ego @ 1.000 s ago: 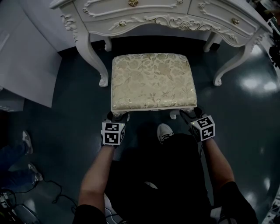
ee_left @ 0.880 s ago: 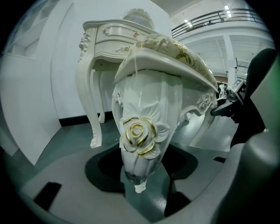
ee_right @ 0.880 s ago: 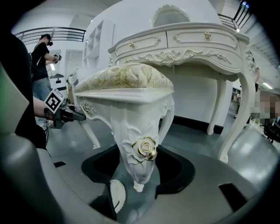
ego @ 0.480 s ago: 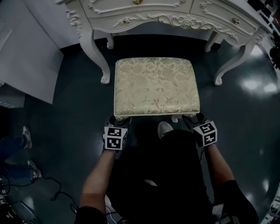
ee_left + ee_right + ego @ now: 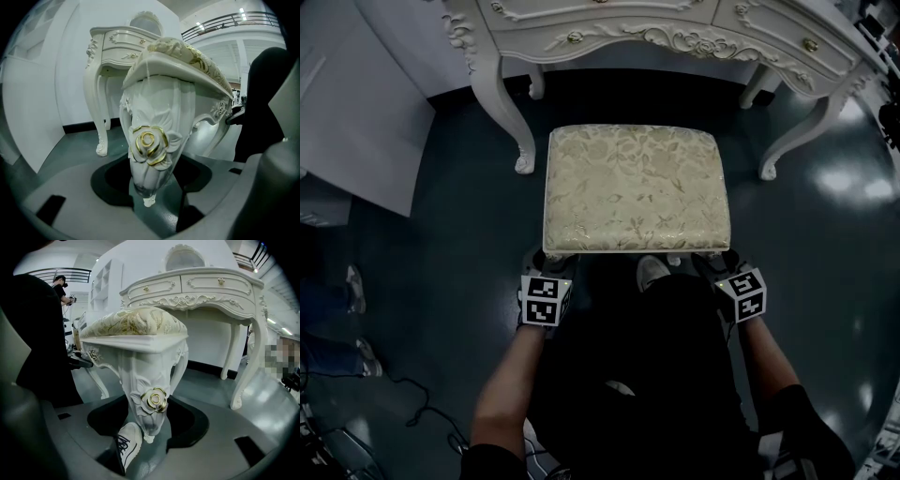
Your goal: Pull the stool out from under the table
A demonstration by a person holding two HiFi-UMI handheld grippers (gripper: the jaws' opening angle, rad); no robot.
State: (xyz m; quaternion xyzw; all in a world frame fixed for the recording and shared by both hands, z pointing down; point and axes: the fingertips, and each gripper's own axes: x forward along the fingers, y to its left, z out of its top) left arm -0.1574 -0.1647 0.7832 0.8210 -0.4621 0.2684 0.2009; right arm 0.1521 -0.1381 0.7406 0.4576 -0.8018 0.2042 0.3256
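The left gripper (image 5: 548, 261) and right gripper (image 5: 722, 261) each carry a cube (image 5: 545, 300) printed with black-and-white square codes. Both forearms (image 5: 511, 375) reach forward and down, and each gripper is clamped on one near leg of the stool (image 5: 633, 187) (rose-carved, gilt-trimmed). The stool stands on the floor just in front of the table (image 5: 675, 37).

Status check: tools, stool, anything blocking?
Left tool clamped on near-left leg, right tool on near-right leg. Stool out in front of table. Shoe beside near-right leg.
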